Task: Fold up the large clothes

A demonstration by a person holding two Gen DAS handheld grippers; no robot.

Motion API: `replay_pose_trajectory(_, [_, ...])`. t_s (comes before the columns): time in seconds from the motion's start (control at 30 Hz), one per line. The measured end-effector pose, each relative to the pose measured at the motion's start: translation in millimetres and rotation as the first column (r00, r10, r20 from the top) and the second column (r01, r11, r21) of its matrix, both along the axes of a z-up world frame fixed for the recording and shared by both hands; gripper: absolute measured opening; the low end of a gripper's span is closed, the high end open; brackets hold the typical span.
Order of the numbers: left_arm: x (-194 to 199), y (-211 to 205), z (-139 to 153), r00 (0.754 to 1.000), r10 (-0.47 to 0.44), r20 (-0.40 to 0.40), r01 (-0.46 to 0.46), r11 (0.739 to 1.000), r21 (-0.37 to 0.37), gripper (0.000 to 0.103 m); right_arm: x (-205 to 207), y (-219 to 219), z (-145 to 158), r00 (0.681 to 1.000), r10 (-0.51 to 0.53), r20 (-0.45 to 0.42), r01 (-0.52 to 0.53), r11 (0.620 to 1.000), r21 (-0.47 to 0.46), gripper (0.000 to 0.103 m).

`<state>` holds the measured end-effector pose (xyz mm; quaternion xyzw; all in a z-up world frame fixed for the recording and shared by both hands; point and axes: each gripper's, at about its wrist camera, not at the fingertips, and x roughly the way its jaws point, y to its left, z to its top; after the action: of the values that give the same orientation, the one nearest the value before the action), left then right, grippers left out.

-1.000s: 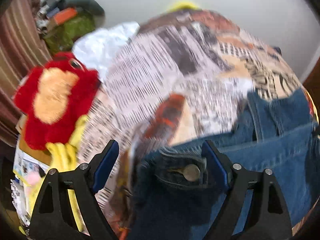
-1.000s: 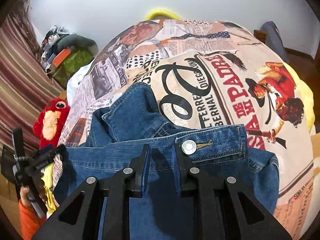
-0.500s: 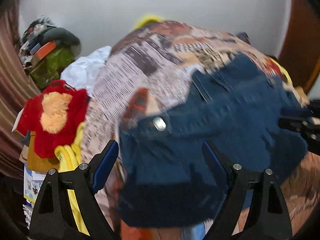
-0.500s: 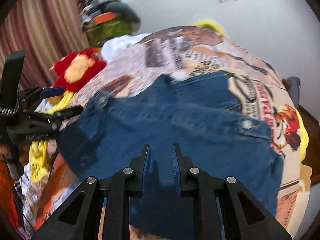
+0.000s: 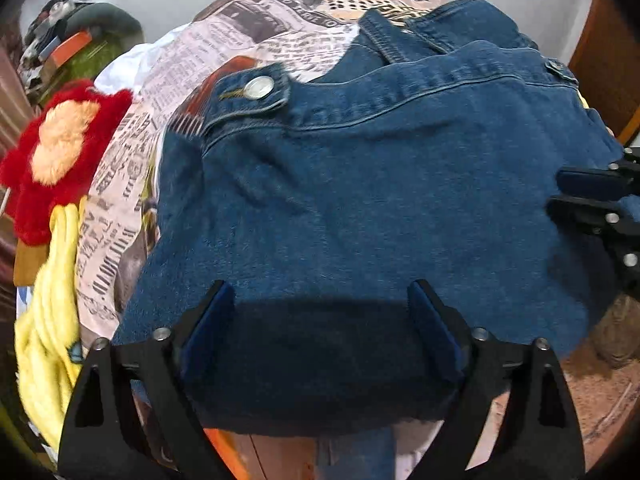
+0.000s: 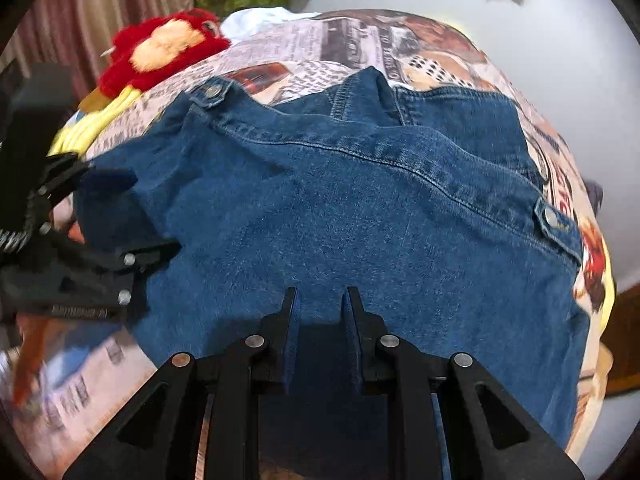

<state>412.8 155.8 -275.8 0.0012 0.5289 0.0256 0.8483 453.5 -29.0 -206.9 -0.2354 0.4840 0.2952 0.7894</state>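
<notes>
Left tool (image 5: 320, 332) tilts steeply down, opening over denim jacket (image 5: 380, 200).

The jacket (image 5: 360, 220) covers most of the printed bedspread (image 5: 132, 168) on the bed, so the print beneath is hidden. The jacket's near hem drops out of sight behind the left tool (image 5: 320, 320) and lies in shadow. Whether the right tool (image 6: 320, 320) pinches denim cannot be told: its nearly closed pads sit over dark fabric. In the right wrist view the left tool (image 6: 116, 216) is blurred and cut by the left edge. The red plush (image 5: 52, 152) is partly cropped. The pile of things (image 5: 76, 40) behind it is too small to identify.
</notes>
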Motion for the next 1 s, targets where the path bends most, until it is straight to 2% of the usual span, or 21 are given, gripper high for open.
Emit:
replay_pose_trajectory(0.07, [-6,2,-1,1.000,0.013,0.023,-0.013,1.000,0.015,0.096,-2,-5,0,1.000,0.013,0.018,-0.012,1.000,-0.007,0.031])
replay_pose_trajectory(0.13, [-12,3,0,0.999,0.019,0.033,-0.020,1.000,0.022,0.096,-3,-14,0,0.994,-0.034,0.099,0.040,0.998,-0.056,0.084])
replay_pose_trajectory(0.17, [-15,4,1,0.999,0.022,0.039,-0.023,1.000,0.022,0.096,-3,-19,-1,0.991,-0.050,0.123,0.058,0.996,-0.062,0.089])
replay_pose_trajectory(0.23, [-21,6,3,0.998,0.032,0.045,-0.033,0.999,0.023,0.096,2,-33,-2,0.996,-0.060,0.071,0.061,0.998,-0.021,0.089])
replay_pose_trajectory(0.33, [-31,12,7,0.996,0.061,0.059,-0.064,0.997,0.052,0.096,12,-66,-3,0.988,-0.152,-0.017,0.152,0.988,0.019,0.089])
replay_pose_trajectory(0.43, [-39,23,8,0.994,0.091,0.062,-0.094,0.995,0.035,0.096,10,-93,2,0.988,-0.153,-0.027,0.154,0.987,0.055,0.089])
replay_pose_trajectory(0.53, [-50,29,12,0.990,0.119,0.074,-0.121,0.992,0.026,0.096,3,-113,10,0.980,-0.196,0.039,0.195,0.981,0.022,0.089])
replay_pose_trajectory(0.6, [-53,34,14,0.988,0.131,0.077,-0.133,0.991,0.016,0.096,5,-126,13,0.975,-0.216,0.049,0.215,0.976,0.019,0.089])
replay_pose_trajectory(0.7, [-60,38,18,0.985,0.152,0.077,-0.153,0.988,0.000,0.096,9,-154,14,0.957,-0.288,0.025,0.287,0.958,0.024,0.089])
replay_pose_trajectory(0.83, [-65,47,20,0.977,0.198,0.083,-0.200,0.979,0.025,0.096,10,-191,19,0.934,-0.356,-0.035,0.358,0.930,0.088,0.089])
replay_pose_trajectory(0.93, [-73,55,18,0.967,0.244,0.067,-0.247,0.968,0.040,0.096,11,-198,22,0.925,-0.379,-0.033,0.380,0.921,0.084,0.090])
replay_pose_trajectory(1.0, [-76,60,18,0.962,0.268,0.060,-0.270,0.963,0.023,0.096,12,-199,23,0.918,-0.395,-0.033,0.397,0.915,0.075,0.090])
